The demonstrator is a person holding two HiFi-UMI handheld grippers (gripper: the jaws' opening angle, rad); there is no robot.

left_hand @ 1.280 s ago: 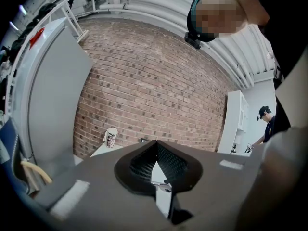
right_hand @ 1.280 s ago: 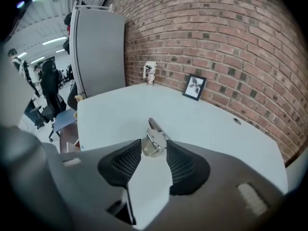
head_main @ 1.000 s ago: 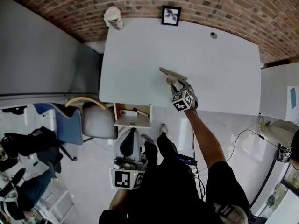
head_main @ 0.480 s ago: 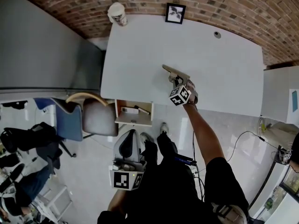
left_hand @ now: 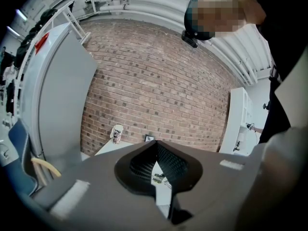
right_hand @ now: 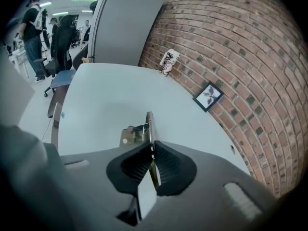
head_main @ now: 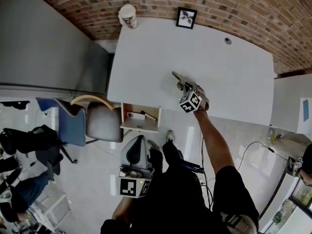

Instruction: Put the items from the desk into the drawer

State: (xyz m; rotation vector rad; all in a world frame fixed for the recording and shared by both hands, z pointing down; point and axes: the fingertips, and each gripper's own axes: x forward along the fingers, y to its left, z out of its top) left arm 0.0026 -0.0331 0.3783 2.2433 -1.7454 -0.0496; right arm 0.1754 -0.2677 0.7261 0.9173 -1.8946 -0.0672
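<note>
- Clamping the clipboard (right_hand: 148, 121) edge with the right gripper (right_hand: 151, 150), jaws just closed onto it; turned on edge, mid-desk (head_main: 234, 77).
- Keeping the left gripper (left_hand: 156, 148) pinched together, empty, low near the open drawer (head_main: 139, 126).

The head view looks steeply down from high over the white rectangular desk (head_main: 229, 77), the right gripper view skims close along its top toward the red brick wall (right_hand: 250, 66), the left gripper view faces that wall from farther back, and all share the patterned paper cup (head_main: 128, 16).
</note>
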